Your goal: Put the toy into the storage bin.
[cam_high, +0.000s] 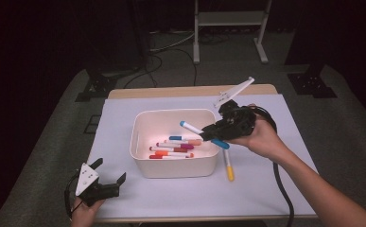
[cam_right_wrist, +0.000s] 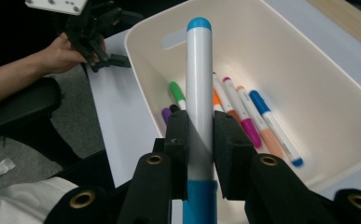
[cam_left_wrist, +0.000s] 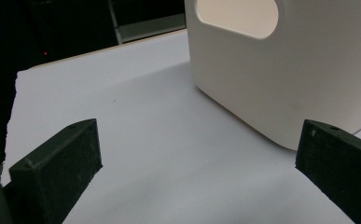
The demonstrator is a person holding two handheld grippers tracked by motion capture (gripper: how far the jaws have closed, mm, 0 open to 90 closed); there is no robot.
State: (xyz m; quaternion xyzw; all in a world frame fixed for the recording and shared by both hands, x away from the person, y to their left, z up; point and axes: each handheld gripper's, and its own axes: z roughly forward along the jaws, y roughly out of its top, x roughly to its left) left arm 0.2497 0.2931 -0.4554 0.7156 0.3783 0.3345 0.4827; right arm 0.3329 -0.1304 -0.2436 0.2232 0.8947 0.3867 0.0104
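white table cover (cam_high: 180, 198), dark room

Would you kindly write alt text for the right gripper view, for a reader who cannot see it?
The right gripper clamps a white marker with blue ends upright between its black jaws, above a cream bin holding several coloured markers. Beyond the bin, a hand holds the left gripper over the white table cover.
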